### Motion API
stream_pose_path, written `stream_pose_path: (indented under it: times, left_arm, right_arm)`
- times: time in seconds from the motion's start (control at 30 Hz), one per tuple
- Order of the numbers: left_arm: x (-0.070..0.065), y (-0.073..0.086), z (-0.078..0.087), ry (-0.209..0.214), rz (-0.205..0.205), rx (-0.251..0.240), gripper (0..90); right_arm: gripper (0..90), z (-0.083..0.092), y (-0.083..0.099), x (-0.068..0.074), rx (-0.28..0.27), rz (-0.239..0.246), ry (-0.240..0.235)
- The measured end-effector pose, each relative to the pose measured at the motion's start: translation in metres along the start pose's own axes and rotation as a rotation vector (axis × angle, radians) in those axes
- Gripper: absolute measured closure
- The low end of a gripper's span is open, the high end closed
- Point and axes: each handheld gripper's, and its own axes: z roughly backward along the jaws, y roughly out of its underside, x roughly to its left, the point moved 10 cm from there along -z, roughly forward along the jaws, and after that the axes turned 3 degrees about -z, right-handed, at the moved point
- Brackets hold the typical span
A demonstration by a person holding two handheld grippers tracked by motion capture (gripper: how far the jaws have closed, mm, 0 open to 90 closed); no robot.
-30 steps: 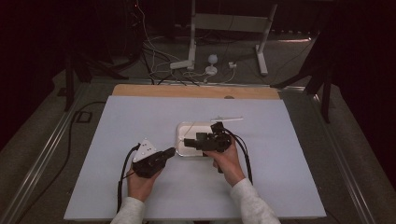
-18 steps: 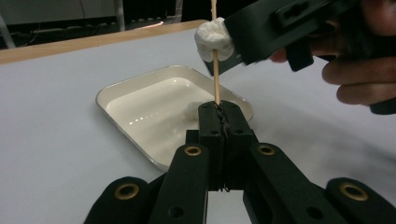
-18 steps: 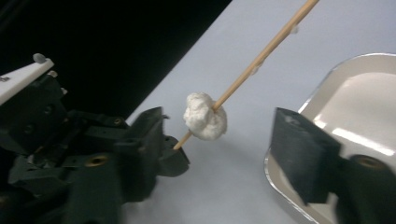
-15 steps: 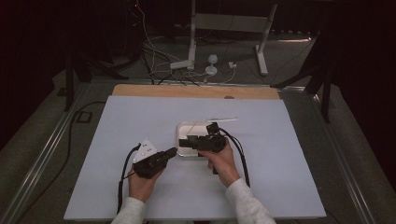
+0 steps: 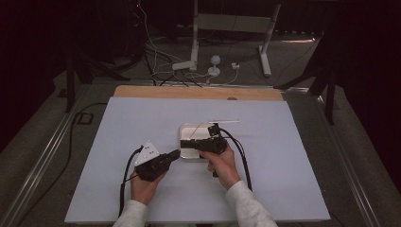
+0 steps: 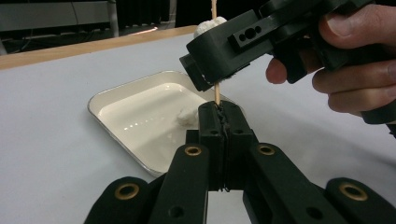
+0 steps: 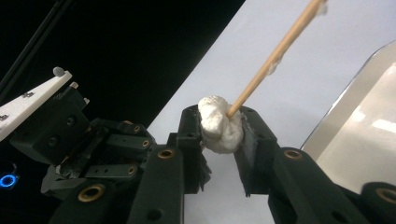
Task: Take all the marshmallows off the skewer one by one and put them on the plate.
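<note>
On the left of the high view, the left gripper (image 5: 176, 153) is held low over the pale blue table (image 5: 118, 142), its tip just at the near edge of a white tray (image 5: 188, 130). In the left gripper view its jaws are seen pressed together on the lower end of a thin wooden skewer (image 6: 217, 93), which rises between them. Just beyond those jaws, inside the tray, a small white marshmallow (image 6: 187, 116) lies loose.

To the right, directly above the left gripper's tip, the right gripper (image 5: 187, 143) is held across the tray by a hand (image 5: 222, 163). In the right gripper view its jaws are seen closed around a second marshmallow (image 7: 219, 122), squeezed between them, with the skewer entering it and running away up and to the right.

The step in hand is judged to be sliding this marshmallow along the skewer, with the stick anchored by the left gripper; whether it is being pushed on or drawn off cannot be told. The next move is likely to call for a straight pull or push along the stick's own line, with gentle pressure, since the soft piece could tear and the thin stick could bend or snap.
</note>
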Motion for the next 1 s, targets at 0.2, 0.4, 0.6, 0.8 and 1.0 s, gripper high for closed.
stream_pose_path:
  times: [0.2,0.4,0.6,0.8,1.0]
  left_arm:
    - [-0.001,-0.001,0.0,0.004,-0.015,-0.004,90.0]
    - [-0.002,0.001,0.004,0.012,-0.029,0.003,90.0]
    - [-0.007,-0.002,0.002,0.02,-0.051,0.004,90.0]
    - [-0.006,-0.002,0.004,0.017,-0.062,0.007,90.0]
    - [-0.005,0.0,0.005,0.011,-0.079,0.02,90.0]
  right_arm:
    - [76.7,0.007,-0.006,0.001,-0.036,0.01,0.017]
    - [78.4,0.025,-0.025,-0.005,-0.136,-0.026,0.046]
    - [78.8,0.039,-0.035,-0.007,-0.142,0.013,0.091]
    - [79.2,0.045,-0.042,-0.009,-0.164,0.006,0.098]
    - [79.9,0.049,-0.046,-0.011,-0.188,-0.002,0.11]
